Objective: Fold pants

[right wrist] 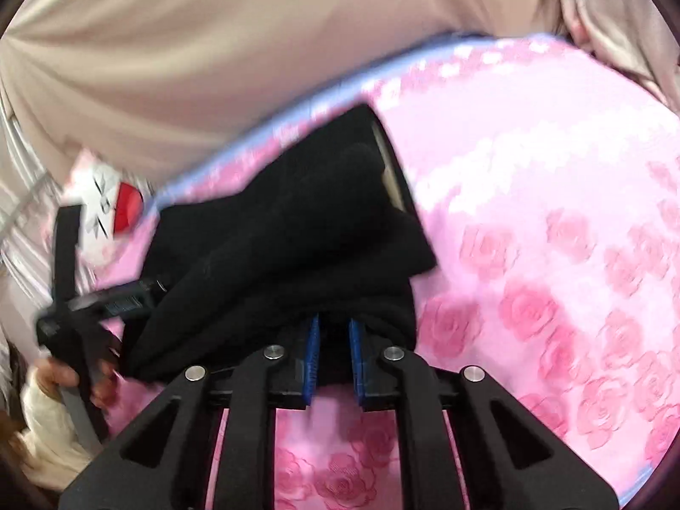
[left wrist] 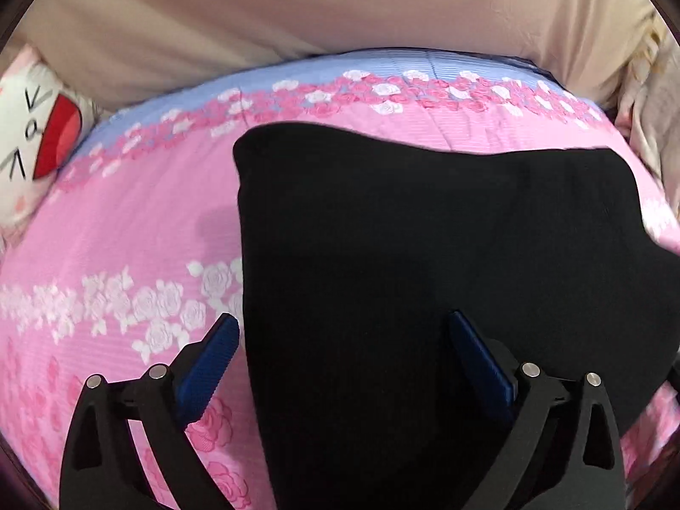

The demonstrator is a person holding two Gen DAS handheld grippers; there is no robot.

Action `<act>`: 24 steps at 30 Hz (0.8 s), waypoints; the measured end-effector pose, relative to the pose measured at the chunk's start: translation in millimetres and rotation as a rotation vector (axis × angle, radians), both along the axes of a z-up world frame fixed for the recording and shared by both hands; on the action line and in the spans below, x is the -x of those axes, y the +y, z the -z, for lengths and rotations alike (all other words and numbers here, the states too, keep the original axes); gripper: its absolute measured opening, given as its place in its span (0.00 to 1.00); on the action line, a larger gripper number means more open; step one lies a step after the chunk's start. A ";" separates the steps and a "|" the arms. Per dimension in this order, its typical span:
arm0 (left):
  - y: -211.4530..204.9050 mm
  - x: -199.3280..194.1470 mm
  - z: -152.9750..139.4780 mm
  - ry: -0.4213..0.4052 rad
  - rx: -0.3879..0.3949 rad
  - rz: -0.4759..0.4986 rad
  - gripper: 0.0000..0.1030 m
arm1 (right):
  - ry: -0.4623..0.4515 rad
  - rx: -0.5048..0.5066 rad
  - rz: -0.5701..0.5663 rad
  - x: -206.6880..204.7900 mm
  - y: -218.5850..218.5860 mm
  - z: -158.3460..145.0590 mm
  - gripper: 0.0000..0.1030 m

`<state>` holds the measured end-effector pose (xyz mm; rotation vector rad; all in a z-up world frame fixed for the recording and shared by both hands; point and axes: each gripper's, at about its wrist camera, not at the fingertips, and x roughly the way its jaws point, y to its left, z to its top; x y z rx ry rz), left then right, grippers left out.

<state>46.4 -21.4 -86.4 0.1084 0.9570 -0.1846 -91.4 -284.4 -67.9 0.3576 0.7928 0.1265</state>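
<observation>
Black pants (left wrist: 425,255) lie folded on the pink rose-print bedsheet (left wrist: 127,221). My left gripper (left wrist: 343,318) hangs over their near left edge, open wide. One blue pad is over the sheet, the other over the cloth, and neither touches it. In the right wrist view the pants (right wrist: 297,233) are bunched and lifted at the near end. My right gripper (right wrist: 334,321) is shut on that near edge, with black cloth filling the narrow gap between its blue pads. A pale waistband strip shows at the pants' far end.
A white pillow with a cartoon face (left wrist: 34,148) lies at the bed's far left corner. Beige draped fabric (left wrist: 297,8) rises behind the bed. A hand (right wrist: 59,376) in a cream sleeve holds a tool at the left edge of the right wrist view. Bare sheet (right wrist: 552,233) spreads to the right.
</observation>
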 end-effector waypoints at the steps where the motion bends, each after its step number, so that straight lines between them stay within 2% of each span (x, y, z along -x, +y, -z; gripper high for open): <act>1: 3.8 -2.0 -1.7 0.022 0.024 -0.002 0.95 | -0.006 0.046 -0.014 0.4 12.3 -1.5 0.15; 4: 7.1 -2.8 -4.9 0.057 0.064 -0.015 0.95 | -0.037 0.098 -0.038 -5.9 34.9 -8.9 0.17; 6: 5.0 -3.9 -5.0 0.047 0.046 -0.009 0.95 | -0.064 0.094 0.018 -13.9 23.8 -10.1 0.12; 8: -0.2 0.0 -1.4 0.036 0.029 0.011 0.95 | -0.074 -0.055 0.107 -12.0 -11.9 -9.6 0.09; 10: -5.2 3.1 -2.5 0.010 -0.004 0.029 0.95 | -0.073 -0.143 0.190 -1.4 -34.0 -5.5 0.08; 12: -8.3 5.5 -2.7 0.000 -0.020 0.044 0.95 | -0.033 -0.253 0.241 5.6 -39.8 10.2 0.08; 13: -8.4 5.7 -2.1 0.002 -0.020 0.039 0.95 | -0.014 -0.247 0.233 3.9 -30.8 15.2 0.09; 14: -9.1 5.3 -1.9 0.001 -0.020 0.033 0.95 | 0.000 -0.186 0.187 -2.6 -12.9 15.5 0.11; 16: -11.9 3.8 -1.5 -0.005 -0.035 0.032 0.95 | -0.035 -0.101 0.140 -10.7 6.7 6.3 0.12; 17: -14.2 4.0 -1.9 -0.011 -0.049 0.035 0.95 | -0.056 -0.079 0.172 -10.8 1.6 3.4 0.09; 18: -13.8 3.4 -2.3 -0.013 -0.053 0.040 0.95 | -0.065 -0.099 0.224 -9.1 -14.3 3.8 0.07; 19: -13.3 3.2 -2.2 -0.012 -0.046 0.044 0.95 | -0.063 -0.164 0.249 -6.1 -30.4 6.9 0.04; 20: -12.3 2.6 -1.5 -0.008 -0.034 0.050 0.95 | -0.043 -0.271 0.281 -2.1 -52.7 16.6 0.02; 21: -11.2 2.1 0.4 0.005 -0.011 0.066 0.95 | -0.030 -0.307 0.297 1.0 -60.2 23.4 0.01; 23: -9.9 1.7 2.8 0.011 0.002 0.060 0.95 | -0.016 -0.264 0.292 0.1 -48.0 21.3 0.02; 24: -9.7 1.7 2.4 0.008 -0.001 0.053 0.95 | -0.010 -0.243 0.260 -3.4 -37.3 18.2 0.05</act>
